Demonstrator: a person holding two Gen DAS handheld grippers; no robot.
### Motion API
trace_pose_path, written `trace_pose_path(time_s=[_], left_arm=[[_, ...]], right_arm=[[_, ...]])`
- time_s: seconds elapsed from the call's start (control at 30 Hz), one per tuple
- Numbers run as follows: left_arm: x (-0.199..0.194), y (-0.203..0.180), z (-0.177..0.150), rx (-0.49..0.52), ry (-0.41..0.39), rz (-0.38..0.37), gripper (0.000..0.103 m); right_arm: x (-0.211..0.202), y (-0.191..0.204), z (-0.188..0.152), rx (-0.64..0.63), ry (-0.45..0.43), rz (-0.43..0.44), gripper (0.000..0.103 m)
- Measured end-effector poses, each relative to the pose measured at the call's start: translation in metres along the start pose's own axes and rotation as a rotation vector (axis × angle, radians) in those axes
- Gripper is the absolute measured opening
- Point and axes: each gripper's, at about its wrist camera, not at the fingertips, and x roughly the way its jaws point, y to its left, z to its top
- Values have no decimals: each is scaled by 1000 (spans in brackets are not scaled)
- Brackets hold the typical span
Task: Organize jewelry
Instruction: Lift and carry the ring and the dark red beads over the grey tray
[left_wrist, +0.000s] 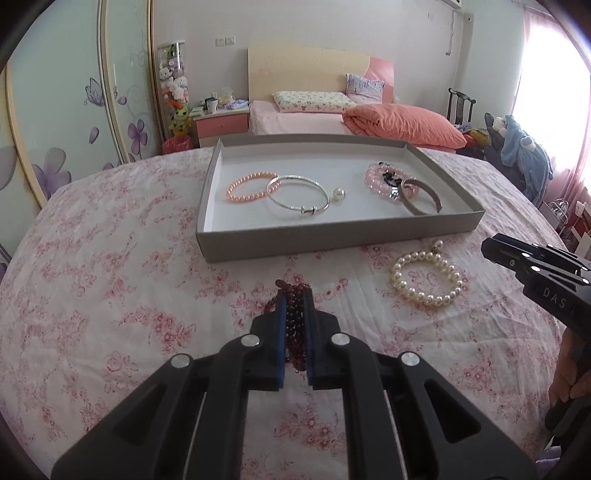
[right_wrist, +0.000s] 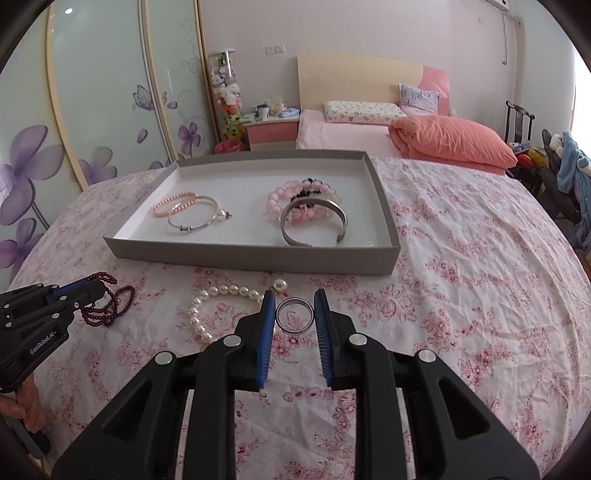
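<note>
Dark red beaded strand (left_wrist: 294, 325) is pinched between the blue pads of the left gripper (left_wrist: 294, 295), jaws nearly together; its loops spill past the tips and hang just above the pink floral bedsheet (left_wrist: 110, 288). In the right wrist view the same strand (right_wrist: 107, 304) dangles from that gripper's tips (right_wrist: 96, 286), low end near the sheet.

Right gripper (right_wrist: 294, 308) clamps a clear ring-shaped band with a dark rim (right_wrist: 294, 315), both pads touching its sides. The band looks lifted off the sheet, but I can't tell for sure.

White pearl bracelet with one larger pearl charm (right_wrist: 221, 299) lies flat on the sheet, just left of and ahead of the right gripper's left finger, partly hidden behind it. From the left gripper it sits ahead and to the right (left_wrist: 424, 278), apart from the tips.

Grey shallow cardboard tray with white inside (left_wrist: 332, 236) sits straight ahead of both grippers, beyond the pearl bracelet. Inside, left side: peach bead bracelet (left_wrist: 247, 186) overlapped by thin silver bangle (left_wrist: 297, 197), loose single pearl (left_wrist: 338, 194) beside them. Right side: pink bead bracelets (left_wrist: 384, 177) stacked with a wide silver cuff (left_wrist: 421, 199) leaning on them.
</note>
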Motion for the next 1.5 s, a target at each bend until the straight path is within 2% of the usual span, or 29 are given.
trace_pose_path(time_s=[0.33, 0.7, 0.97, 1.5], left_arm=[[-22, -9, 7, 24, -93, 32, 9], [-36, -15, 14, 24, -142, 27, 9], [-54, -19, 28, 26, -222, 42, 9], [-59, -23, 58, 25, -301, 57, 9]], right_arm=[[-25, 9, 6, -16, -110, 5, 23], [-46, 14, 14, -30, -216, 7, 23], [-66, 18, 26, -41, -328, 1, 23], [-72, 28, 50, -61, -422, 2, 23]])
